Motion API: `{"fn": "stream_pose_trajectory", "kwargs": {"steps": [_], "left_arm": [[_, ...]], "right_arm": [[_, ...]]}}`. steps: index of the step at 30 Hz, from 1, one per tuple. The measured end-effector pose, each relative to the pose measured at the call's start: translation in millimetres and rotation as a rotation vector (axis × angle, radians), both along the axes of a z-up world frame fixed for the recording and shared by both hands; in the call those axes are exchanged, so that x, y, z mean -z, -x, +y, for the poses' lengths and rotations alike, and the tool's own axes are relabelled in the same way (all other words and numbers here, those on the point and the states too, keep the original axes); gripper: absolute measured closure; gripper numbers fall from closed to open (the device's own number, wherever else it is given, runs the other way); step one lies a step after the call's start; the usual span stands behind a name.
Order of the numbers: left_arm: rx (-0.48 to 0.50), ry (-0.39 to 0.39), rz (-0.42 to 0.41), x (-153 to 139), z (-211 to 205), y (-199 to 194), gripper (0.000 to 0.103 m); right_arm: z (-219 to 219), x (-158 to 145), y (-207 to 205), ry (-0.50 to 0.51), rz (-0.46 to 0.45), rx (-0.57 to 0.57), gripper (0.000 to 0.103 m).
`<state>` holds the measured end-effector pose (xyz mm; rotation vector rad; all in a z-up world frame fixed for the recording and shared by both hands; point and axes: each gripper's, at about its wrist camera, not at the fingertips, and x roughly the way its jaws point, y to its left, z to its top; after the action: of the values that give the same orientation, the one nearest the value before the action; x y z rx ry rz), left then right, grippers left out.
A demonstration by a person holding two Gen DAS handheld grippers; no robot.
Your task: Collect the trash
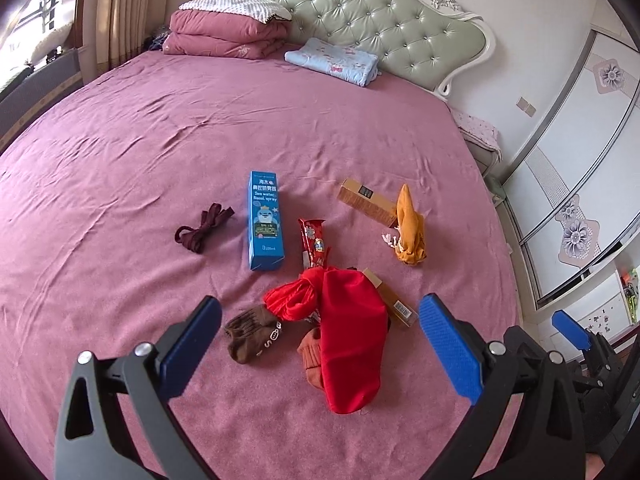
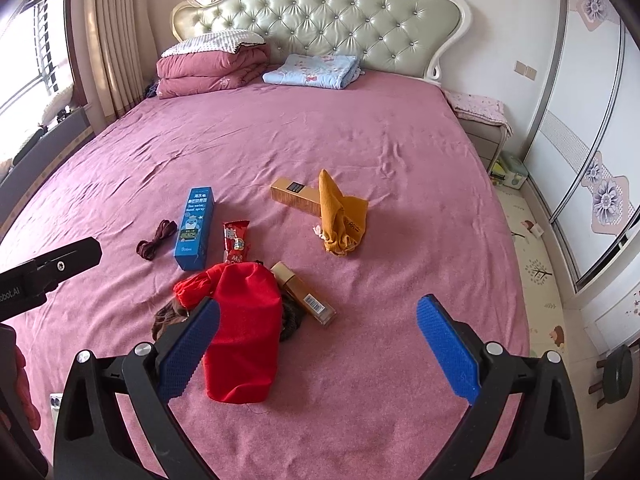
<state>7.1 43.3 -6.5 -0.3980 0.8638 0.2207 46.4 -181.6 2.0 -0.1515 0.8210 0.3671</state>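
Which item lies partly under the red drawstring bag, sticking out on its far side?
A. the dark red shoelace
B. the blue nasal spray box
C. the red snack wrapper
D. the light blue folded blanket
C: the red snack wrapper runs toward the red drawstring bag and its near end disappears beneath the bag's gathered top, while the blue nasal spray box and dark red shoelace lie apart on the bedsheet.

Both wrist views above bed (image 1: 160, 128), facing headboard (image 2: 320, 20)
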Motion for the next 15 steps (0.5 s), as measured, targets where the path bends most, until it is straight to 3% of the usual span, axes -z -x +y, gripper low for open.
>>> {"fn": "stream_pose_trajectory", "kwargs": {"steps": [15], "left_arm": [[-0.013,-0.016,0.002,-1.0,6.0,-5.1,0.004]], "right_arm": [[2.5,3.4,-3.5,-0.004,0.023,-0.001,0.008]]}}
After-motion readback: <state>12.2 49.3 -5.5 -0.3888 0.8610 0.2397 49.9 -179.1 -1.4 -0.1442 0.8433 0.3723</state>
